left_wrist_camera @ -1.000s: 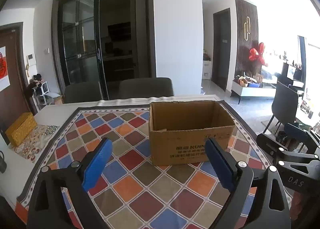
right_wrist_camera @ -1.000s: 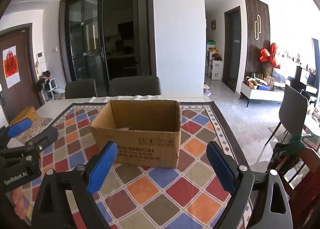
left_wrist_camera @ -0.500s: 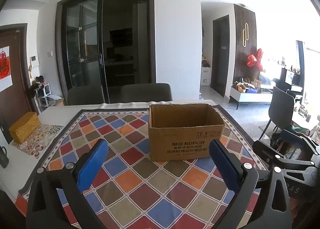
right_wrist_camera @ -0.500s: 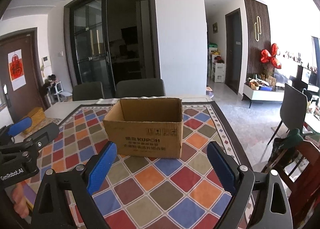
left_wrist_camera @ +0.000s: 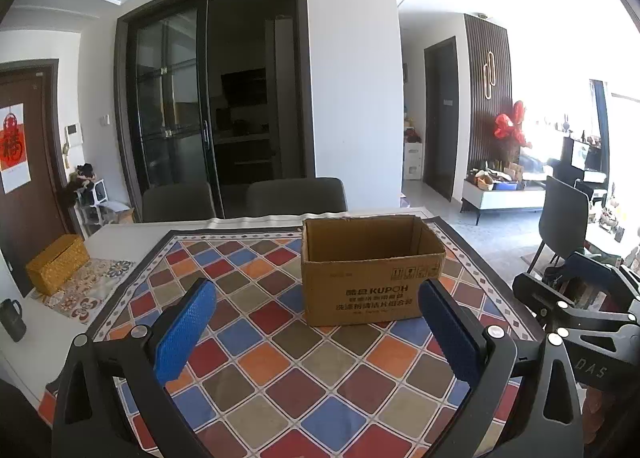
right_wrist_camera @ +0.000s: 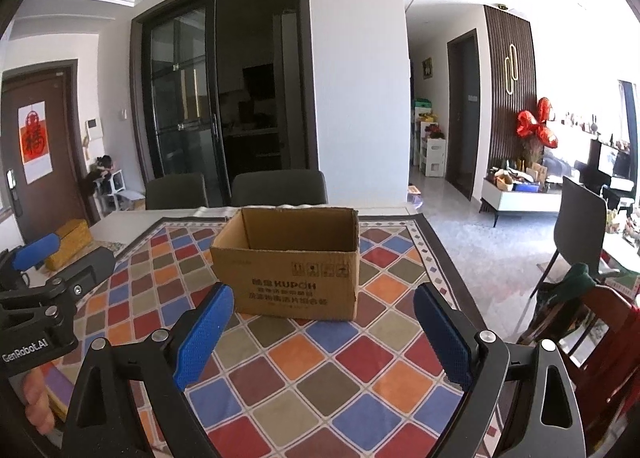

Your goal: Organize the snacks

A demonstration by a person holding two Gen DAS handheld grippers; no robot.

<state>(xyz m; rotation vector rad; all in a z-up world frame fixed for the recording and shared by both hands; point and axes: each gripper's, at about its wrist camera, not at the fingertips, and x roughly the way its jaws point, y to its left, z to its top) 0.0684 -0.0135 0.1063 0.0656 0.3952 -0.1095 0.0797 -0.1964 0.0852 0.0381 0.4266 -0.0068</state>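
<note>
An open brown cardboard box (left_wrist_camera: 372, 270) stands upright on the checkered tablecloth (left_wrist_camera: 280, 362), and it also shows in the right wrist view (right_wrist_camera: 290, 262). Its inside is hidden from here. No snacks are in view. My left gripper (left_wrist_camera: 316, 326) is open and empty, held above the cloth in front of the box. My right gripper (right_wrist_camera: 324, 330) is open and empty too, in front of the box. The right gripper's body shows at the right edge of the left wrist view (left_wrist_camera: 580, 322); the left gripper's body shows at the left of the right wrist view (right_wrist_camera: 44, 290).
Two dark chairs (left_wrist_camera: 244, 198) stand at the table's far side. A yellow woven box (left_wrist_camera: 56, 262) and a dark mug (left_wrist_camera: 12, 318) sit at the left. A wooden chair with green cloth (right_wrist_camera: 580, 306) stands right of the table.
Both grippers have pulled back and risen, so the box looks smaller and farther. Both stay open and empty.
</note>
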